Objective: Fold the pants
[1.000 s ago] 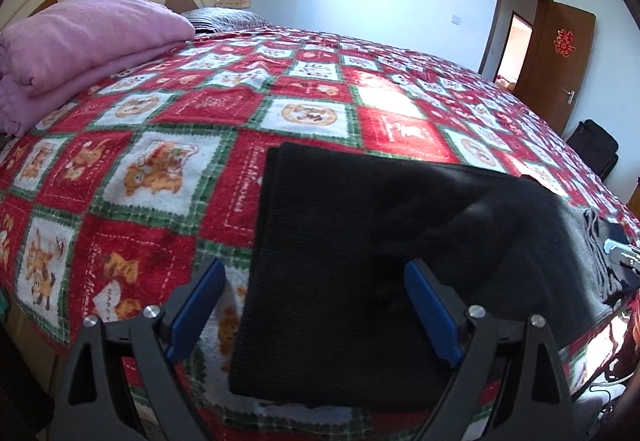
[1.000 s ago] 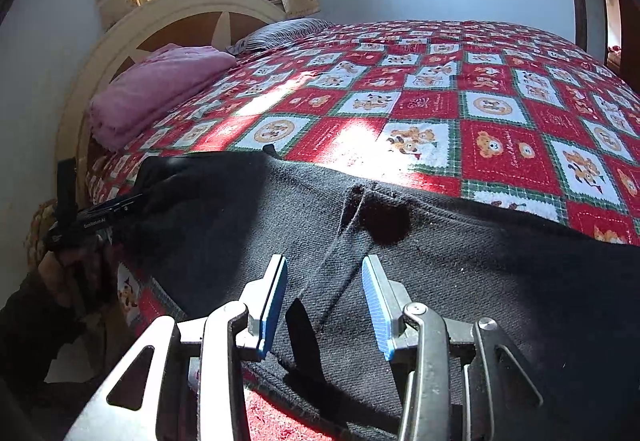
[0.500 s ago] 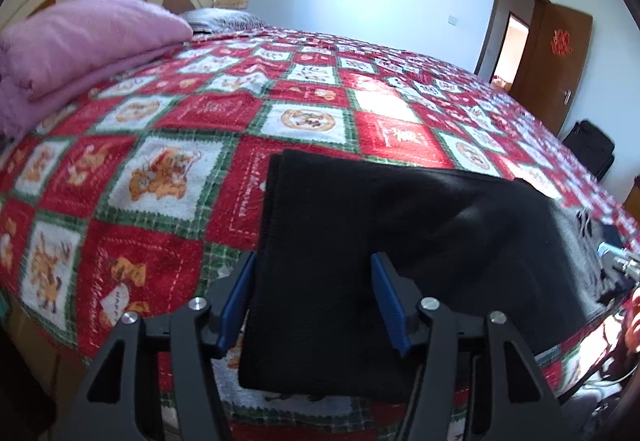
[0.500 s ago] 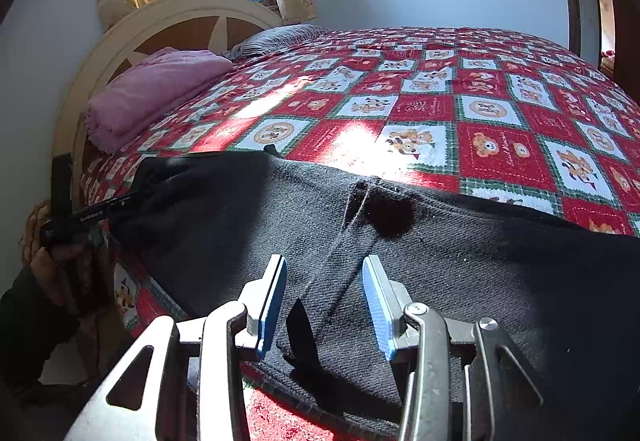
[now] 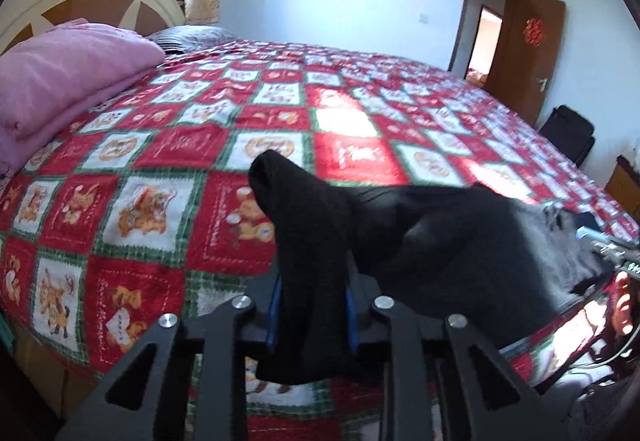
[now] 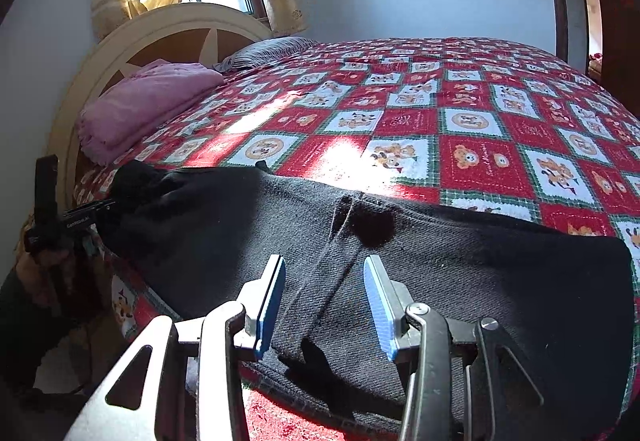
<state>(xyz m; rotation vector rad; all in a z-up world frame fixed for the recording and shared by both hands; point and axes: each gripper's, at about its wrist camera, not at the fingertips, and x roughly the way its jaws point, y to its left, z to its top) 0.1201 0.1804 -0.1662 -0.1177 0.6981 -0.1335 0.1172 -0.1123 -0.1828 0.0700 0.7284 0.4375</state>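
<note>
Black pants (image 6: 480, 273) lie across the near edge of the bed, with the crotch seam (image 6: 344, 217) in the right wrist view. My left gripper (image 5: 312, 293) is closing, and its blue pads pinch one bunched end of the pants (image 5: 440, 241), which is lifted off the cover. My right gripper (image 6: 325, 273) hovers over the seam. Its jaws stand apart and are opening a little, and the cloth lies flat under them, not pinched. The left gripper (image 6: 80, 217) also shows at the far left of the right wrist view.
The bed has a red, white and green checked cover (image 5: 160, 201). A folded pink blanket (image 5: 60, 81) and a striped pillow (image 6: 272, 49) lie by the cream headboard (image 6: 172, 29). A brown door (image 5: 532, 41) and a black bag (image 5: 568, 133) stand beyond the bed.
The left gripper's jaws went from wide apart to pinched on the pants end, then rose, pulling the cloth into a peak. The right gripper stayed over the seam.
</note>
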